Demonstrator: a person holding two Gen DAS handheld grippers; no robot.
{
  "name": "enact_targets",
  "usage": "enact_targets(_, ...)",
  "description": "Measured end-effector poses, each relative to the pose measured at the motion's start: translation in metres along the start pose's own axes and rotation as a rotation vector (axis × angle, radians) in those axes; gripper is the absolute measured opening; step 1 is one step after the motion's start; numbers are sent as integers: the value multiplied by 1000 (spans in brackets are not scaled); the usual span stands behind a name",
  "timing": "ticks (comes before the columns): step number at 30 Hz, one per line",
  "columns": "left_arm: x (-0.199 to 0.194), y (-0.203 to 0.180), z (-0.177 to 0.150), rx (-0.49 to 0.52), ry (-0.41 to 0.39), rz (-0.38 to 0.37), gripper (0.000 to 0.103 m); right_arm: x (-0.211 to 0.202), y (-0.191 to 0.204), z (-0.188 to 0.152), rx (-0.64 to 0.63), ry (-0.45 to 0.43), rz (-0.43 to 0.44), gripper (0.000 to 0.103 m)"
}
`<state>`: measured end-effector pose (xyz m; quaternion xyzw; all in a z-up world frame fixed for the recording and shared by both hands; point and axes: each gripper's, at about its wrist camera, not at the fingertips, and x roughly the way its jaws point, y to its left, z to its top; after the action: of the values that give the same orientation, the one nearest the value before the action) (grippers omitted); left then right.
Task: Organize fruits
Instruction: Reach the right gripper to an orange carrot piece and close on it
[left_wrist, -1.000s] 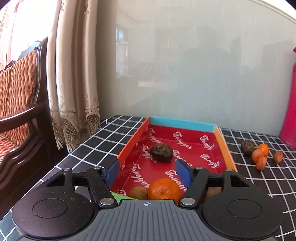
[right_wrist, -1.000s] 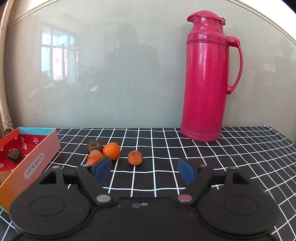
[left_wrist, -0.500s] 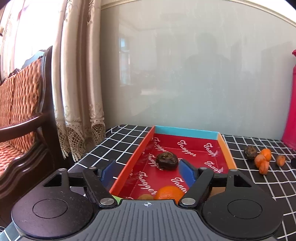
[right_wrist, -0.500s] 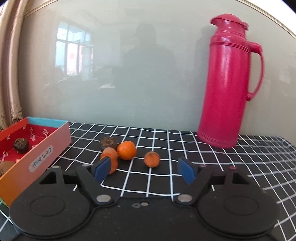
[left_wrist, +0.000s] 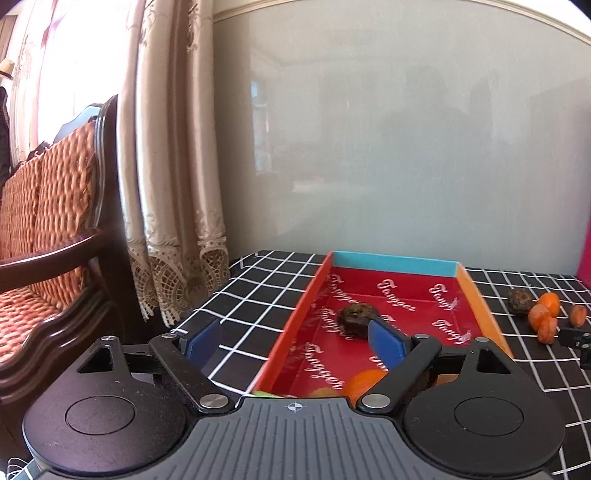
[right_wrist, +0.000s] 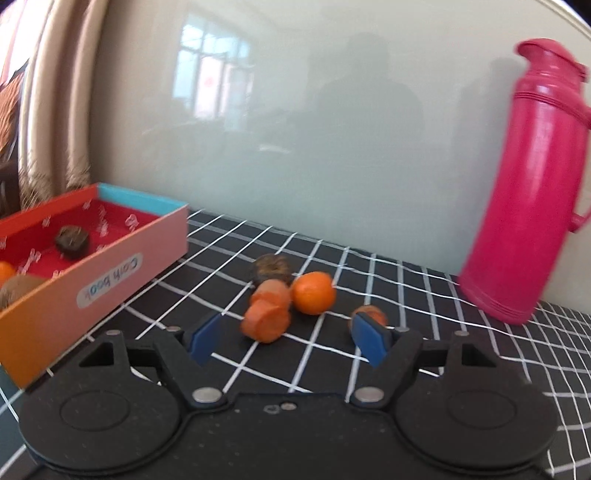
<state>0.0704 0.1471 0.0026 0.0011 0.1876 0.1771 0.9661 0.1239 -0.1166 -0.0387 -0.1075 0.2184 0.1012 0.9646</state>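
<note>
Fruit (right_wrist: 295, 299) lies clustered on the checked desk (right_wrist: 406, 295) beside the box (right_wrist: 122, 266); right tool (right_wrist: 286, 338) closes, empty, near it. Left tool (left_wrist: 295, 341) opens, empty, over the box's rim.

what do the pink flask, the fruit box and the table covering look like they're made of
Pink flask: likely plastic, with a smooth, slightly glossy moulded shell and handle.
Fruit box: probably cardboard, with thin flat walls, printed colours and a matte label.
Table covering: black with a white grid, perhaps cloth or vinyl; the pictures leave that open.
</note>
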Motion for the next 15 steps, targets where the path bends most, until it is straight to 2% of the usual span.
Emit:
enact_targets(10,13,19,1,-24,-2,91,87,25,7,4,10,51,17,65)
enact_targets(15,20,32,-2,-46,20,117,87,37,8,9,41,82,36,54)
